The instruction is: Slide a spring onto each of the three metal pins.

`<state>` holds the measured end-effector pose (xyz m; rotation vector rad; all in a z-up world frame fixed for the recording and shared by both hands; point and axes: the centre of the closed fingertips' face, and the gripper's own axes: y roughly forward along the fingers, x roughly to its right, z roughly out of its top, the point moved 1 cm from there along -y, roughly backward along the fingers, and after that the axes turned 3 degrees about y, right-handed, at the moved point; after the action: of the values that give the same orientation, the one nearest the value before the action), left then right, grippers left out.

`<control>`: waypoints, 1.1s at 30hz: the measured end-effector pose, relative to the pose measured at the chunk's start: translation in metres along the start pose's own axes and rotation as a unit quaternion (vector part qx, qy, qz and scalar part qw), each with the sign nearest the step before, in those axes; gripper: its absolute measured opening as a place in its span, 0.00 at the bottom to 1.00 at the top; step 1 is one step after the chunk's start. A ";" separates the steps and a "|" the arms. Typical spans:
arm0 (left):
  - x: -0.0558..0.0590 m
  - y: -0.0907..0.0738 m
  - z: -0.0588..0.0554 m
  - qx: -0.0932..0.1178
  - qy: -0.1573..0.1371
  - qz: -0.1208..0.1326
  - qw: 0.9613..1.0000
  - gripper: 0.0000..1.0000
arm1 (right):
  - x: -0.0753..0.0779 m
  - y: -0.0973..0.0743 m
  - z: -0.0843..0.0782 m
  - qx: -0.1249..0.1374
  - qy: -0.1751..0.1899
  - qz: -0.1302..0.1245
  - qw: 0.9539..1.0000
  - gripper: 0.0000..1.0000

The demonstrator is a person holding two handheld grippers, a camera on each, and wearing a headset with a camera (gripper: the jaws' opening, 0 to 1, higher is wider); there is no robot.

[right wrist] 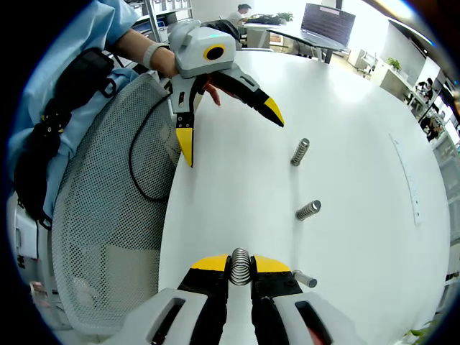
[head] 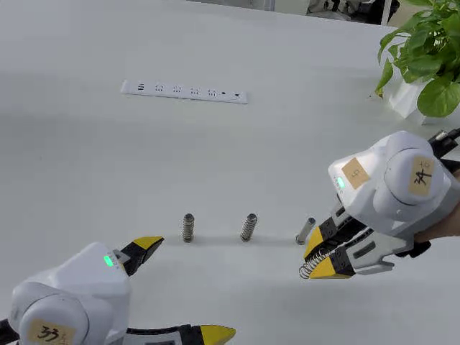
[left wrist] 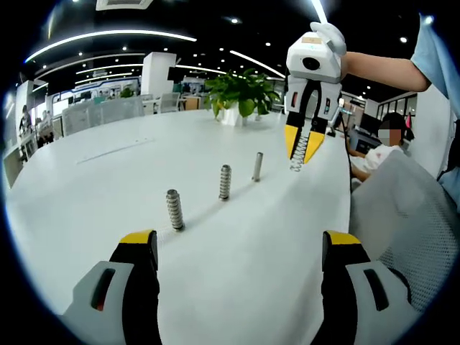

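Three metal pins stand in a row: the left pin (head: 188,227), the middle pin (head: 249,227) and the right pin (head: 305,231). There are three springs: one on the left pin, one on the middle pin, and the third spring (head: 310,266) near the right pin. There are two grippers, the left gripper (head: 187,287) and the right gripper (head: 316,262). Far away are one power strip (head: 184,91) and one plant (head: 424,57).
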<state>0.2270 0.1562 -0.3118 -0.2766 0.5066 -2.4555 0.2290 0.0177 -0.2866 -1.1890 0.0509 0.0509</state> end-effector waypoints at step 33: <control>-0.017 -0.014 -0.014 -0.013 -0.025 0.024 0.999 0.99 | 0.073 -0.024 -0.022 -0.056 -0.031 -0.057 0.996 0.08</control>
<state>0.2284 0.1814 -0.3201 -0.3311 0.5179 -2.3910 0.3028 -0.0106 -0.2773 -1.2996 -0.0756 -0.0099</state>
